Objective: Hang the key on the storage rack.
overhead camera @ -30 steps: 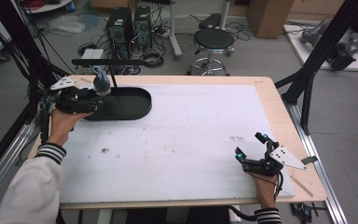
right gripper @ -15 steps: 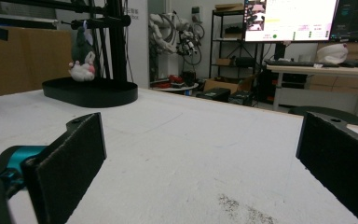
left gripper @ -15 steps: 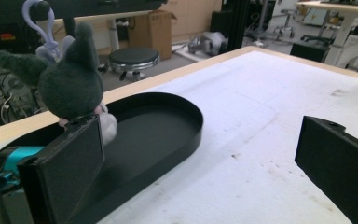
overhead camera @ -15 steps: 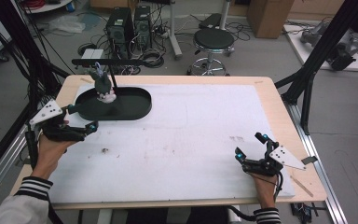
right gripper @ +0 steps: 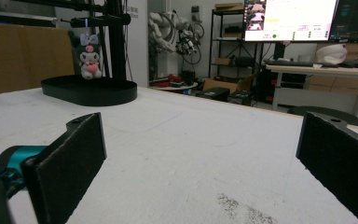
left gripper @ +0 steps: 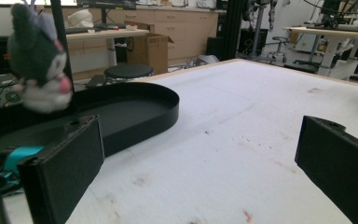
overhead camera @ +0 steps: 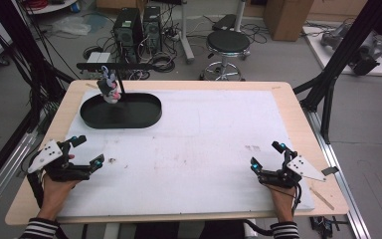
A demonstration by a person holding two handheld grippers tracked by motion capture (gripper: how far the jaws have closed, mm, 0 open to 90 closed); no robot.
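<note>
Black oval tray point(overhead camera: 121, 113) sits upper left of the high view, the plush toy point(overhead camera: 108, 85) hanging above it. Both grippers, left point(overhead camera: 87, 153) and right point(overhead camera: 267, 156), rest released, empty, well apart; any reach should begin slowly.

Your left gripper point(left gripper: 191, 163) hangs low over the white table point(left gripper: 242, 116), its 2 jaws wide apart; a plush toy point(left gripper: 39, 58) hangs above the black tray point(left gripper: 135, 114).
</note>
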